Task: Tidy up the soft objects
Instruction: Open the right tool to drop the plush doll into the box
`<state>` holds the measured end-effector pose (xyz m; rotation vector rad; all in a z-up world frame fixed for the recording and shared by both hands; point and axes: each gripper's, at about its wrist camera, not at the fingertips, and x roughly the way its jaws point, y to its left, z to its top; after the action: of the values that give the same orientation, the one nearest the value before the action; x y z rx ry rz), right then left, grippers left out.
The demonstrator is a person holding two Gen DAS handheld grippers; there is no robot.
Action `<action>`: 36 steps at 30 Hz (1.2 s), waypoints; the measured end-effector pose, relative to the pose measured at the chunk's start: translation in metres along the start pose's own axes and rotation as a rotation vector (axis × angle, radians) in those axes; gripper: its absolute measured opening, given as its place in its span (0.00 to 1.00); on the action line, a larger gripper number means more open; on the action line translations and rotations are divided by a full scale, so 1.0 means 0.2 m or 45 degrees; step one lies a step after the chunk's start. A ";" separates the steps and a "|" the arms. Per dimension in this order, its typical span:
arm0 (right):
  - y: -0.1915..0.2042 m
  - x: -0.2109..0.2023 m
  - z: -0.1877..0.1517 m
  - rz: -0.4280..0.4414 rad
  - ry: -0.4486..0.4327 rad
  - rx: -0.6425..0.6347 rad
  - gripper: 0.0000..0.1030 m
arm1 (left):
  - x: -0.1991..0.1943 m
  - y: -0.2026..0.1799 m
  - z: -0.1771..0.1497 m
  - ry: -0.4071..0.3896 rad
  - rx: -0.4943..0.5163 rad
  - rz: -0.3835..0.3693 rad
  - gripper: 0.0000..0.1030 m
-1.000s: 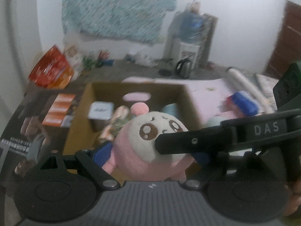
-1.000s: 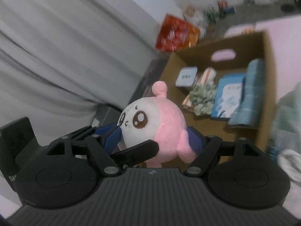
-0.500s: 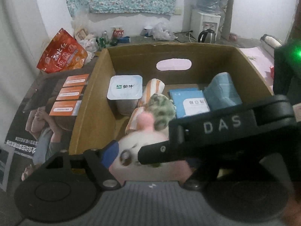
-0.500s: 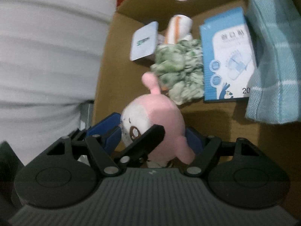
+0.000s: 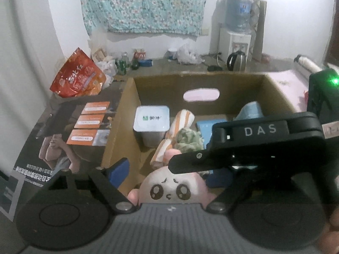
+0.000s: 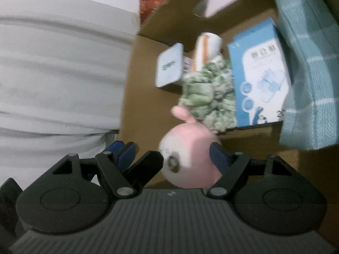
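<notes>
Pink-and-white round plush toy with the worried embroidered face now sits low at the bottom centre of your left view, inside the near end of the brown cardboard box. Half a second ago both tools pinched it; now your left tool stands spread, its blue pad at lower left clear of the plush. Your right tool looks spread too: its left pad is off the toy, the right pad just beside the pink body, though blur hides any touch. I'd say the drop is done. The toy lies near the green-and-white fluffy bundle and the orange-striped rolled cloth. You can lift both tools out.
</notes>
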<state>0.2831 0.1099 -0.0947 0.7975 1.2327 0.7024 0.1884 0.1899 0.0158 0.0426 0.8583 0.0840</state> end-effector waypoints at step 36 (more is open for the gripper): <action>0.14 -0.42 -0.14 0.124 -0.178 -0.020 0.76 | -0.53 -0.14 -0.09 -0.141 -0.131 -0.110 0.89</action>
<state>0.2377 0.0600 -0.0315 0.8831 1.0669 0.7221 0.1077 0.1535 0.0811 -0.0858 0.7433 0.0439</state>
